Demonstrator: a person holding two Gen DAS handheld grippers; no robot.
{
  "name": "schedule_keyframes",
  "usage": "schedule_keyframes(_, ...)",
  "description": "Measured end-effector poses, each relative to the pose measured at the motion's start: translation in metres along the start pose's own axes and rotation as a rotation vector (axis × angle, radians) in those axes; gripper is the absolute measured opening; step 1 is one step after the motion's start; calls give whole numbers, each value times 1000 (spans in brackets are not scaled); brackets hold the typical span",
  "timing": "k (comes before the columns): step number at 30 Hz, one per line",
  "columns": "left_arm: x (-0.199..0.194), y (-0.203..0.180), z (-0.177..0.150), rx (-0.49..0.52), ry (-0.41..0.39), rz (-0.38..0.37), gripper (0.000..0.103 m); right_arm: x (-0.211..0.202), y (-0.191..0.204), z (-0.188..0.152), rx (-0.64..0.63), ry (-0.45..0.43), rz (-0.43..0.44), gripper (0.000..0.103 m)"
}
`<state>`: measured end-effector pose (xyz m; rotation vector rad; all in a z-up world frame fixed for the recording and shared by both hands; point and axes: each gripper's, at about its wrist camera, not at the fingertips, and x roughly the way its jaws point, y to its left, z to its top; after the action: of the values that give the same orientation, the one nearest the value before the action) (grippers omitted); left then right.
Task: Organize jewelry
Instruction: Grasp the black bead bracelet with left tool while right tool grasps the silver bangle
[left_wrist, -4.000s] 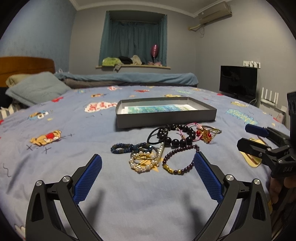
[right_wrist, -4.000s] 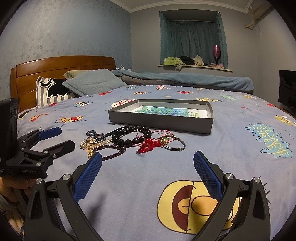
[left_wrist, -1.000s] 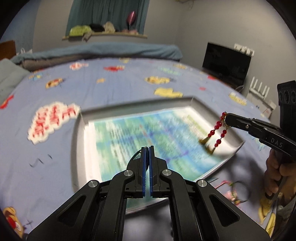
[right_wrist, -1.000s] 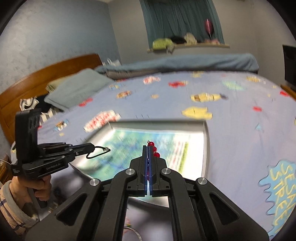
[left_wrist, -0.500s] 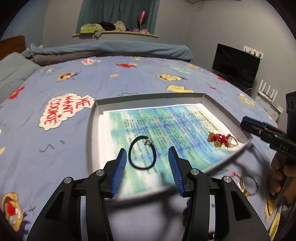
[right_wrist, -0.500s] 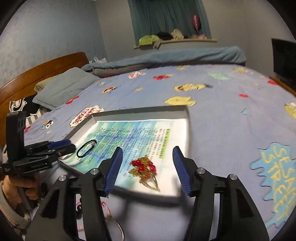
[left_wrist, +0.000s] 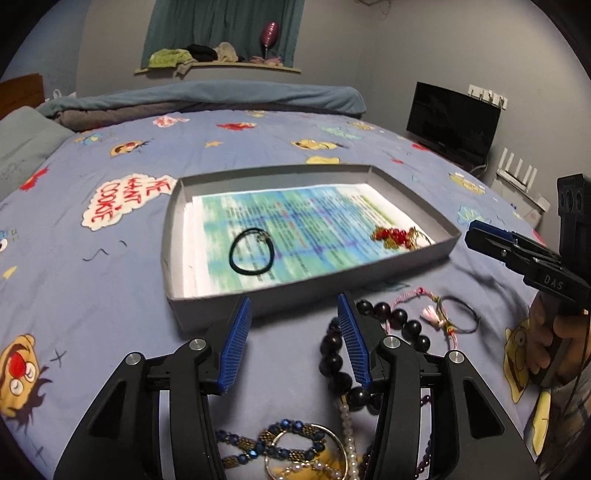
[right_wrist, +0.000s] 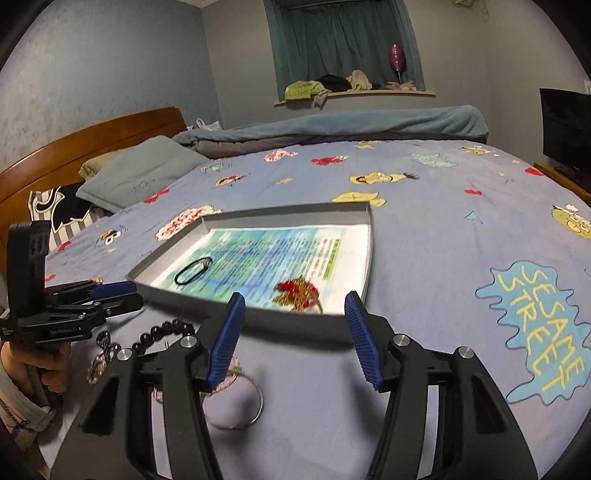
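**Two pieces in the tray, both claws spread and empty**

Bracelets fill the left wrist view near its lower edge. The left gripper (left_wrist: 293, 345) has its blue pads spread with nothing between them — a second ago they were pressed together on the black cord loop (left_wrist: 252, 251), which now lies on the printed sheet in the grey tray (left_wrist: 218, 306), toward its left side. The red bead charm (left_wrist: 397, 236) lies by the tray's right wall; a second ago it hung from the right gripper (left_wrist: 480, 236), which shows here at the right edge, held in a hand (left_wrist: 546, 347). The tray sits farther from the camera than half a second ago. Between the left gripper and the tray's near wall lie the pieces not yet sorted: one black bead bracelet (left_wrist: 369, 343), one pink tasselled cord (left_wrist: 432, 314), one blue beaded band (left_wrist: 273, 443), one thin metal bangle (left_wrist: 314, 454), one pearl strand (left_wrist: 345, 424).

In the right wrist view the right gripper (right_wrist: 295, 339) is likewise spread and empty — shut a second ago. One cord loop and one red charm lie well apart in the tray. The left gripper sits at the left, just beside the tray's near corner. A second metal bangle (right_wrist: 255, 402) lies under the right gripper's left finger, partly hidden. Bedsheet (right_wrist: 424, 229), pillow (right_wrist: 140, 173) and headboard (right_wrist: 92, 136) lie beyond.
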<state>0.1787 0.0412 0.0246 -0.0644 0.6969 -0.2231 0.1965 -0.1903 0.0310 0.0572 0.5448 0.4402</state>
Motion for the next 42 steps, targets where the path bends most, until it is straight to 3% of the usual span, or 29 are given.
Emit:
schedule_keyframes(6, 7, -7, -6, 16, 26, -8, 50, 0, 8, -17, -15, 52, 17, 56)
schedule_keyframes(12, 16, -14, -14, 37, 78, -24, 50, -3, 23, -29, -50, 90, 65, 66)
schedule_keyframes(18, 26, -17, -18, 47, 123, -37, 50, 5, 33, -40, -98, 158, 68, 66)
schedule_keyframes(23, 28, -19, -20, 55, 135, -47, 50, 9, 35, -44, -107, 181, 70, 64)
schedule_keyframes(27, 33, -23, -21, 67, 151, -48, 50, 14, 39, -46, -130, 197, 68, 55)
schedule_keyframes(29, 36, -24, -21, 69, 160, -51, 47, 17, 39, -46, -129, 209, 73, 53)
schedule_keyframes(31, 38, -26, -21, 80, 168, -62, 33, 18, 37, -45, -119, 214, 82, 47)
schedule_keyframes(34, 37, -28, -21, 88, 174, -76, 15, 17, 35, -45, -108, 209, 93, 46)
schedule_keyframes(38, 30, -27, -19, 77, 155, -99, 15, 11, 32, -44, -95, 187, 98, 46)
schedule_keyframes(42, 12, -29, -11, 74, 85, -141, 15, 2, 28, -39, -73, 158, 105, 46)
